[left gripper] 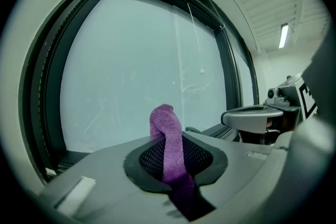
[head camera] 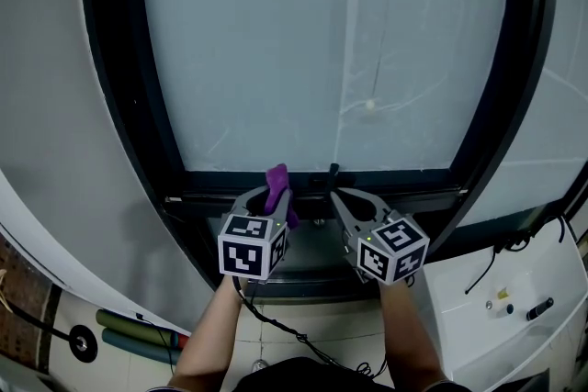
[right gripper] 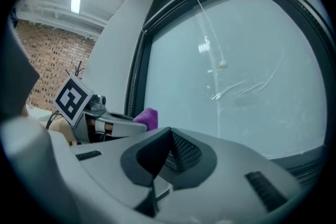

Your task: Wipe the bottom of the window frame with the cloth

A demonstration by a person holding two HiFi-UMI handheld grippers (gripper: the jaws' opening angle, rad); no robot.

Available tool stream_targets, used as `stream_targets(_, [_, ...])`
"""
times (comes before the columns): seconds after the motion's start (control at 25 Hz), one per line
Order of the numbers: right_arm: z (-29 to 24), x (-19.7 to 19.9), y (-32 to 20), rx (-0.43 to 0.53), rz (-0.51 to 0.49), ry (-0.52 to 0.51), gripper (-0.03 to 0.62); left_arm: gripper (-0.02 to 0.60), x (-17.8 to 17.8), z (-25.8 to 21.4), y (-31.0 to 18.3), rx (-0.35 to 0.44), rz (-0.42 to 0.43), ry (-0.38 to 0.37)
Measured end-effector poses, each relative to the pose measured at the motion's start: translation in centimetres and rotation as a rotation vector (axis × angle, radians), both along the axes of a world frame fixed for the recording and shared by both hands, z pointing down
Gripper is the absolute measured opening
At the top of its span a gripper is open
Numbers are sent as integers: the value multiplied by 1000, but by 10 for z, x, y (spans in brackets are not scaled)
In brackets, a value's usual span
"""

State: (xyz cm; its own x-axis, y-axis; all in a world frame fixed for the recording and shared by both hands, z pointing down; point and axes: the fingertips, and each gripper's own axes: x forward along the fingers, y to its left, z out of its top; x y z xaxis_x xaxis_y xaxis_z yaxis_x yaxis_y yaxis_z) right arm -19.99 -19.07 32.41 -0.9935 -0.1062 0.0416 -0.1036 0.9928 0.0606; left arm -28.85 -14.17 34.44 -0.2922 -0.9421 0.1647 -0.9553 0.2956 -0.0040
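Cloth (left gripper: 169, 139), a purple strip, is gripped between the closed fingers (left gripper: 100, 170) of the left gripper (head camera: 273, 200). Its rounded end pokes out past the fingertips toward the window frame (head camera: 404, 184). In the head view that end is seen over the frame's bottom rail, left of the rail's middle and just below the glass (head camera: 322, 41). Whether it is pressed against the rail or only held close to it cannot be told, since the rail is hidden behind the gripper body in the left gripper view.

The right gripper (head camera: 338, 197) is held just beside the left one, also at the bottom rail but nearer its middle. Its fingers (right gripper: 236, 165) are shut tip to tip with nothing between them.

The step in hand is judged to be the start of the wipe. The cloth is grasped and at the frame, and no stretch of the rail can be called cleaned from what is shown. For the next move, the cloth's free end would need to be pressed onto the rail and drawn sideways along it, with the grip firm enough that the strip is not pulled out by the drag. Only a short end is exposed beyond the fingertips, so a low angle is probably called for if cloth rather than plastic is to meet the frame.
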Motion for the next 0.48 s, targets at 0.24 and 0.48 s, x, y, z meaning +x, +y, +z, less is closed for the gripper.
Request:
stream_targets(0.24, [2, 0, 0, 4, 6, 12, 0, 69, 0, 3, 3, 5, 3, 15])
stream_targets(0.48, [0, 2, 1, 8, 8, 15, 2, 69, 3, 4, 2, -1, 9, 15])
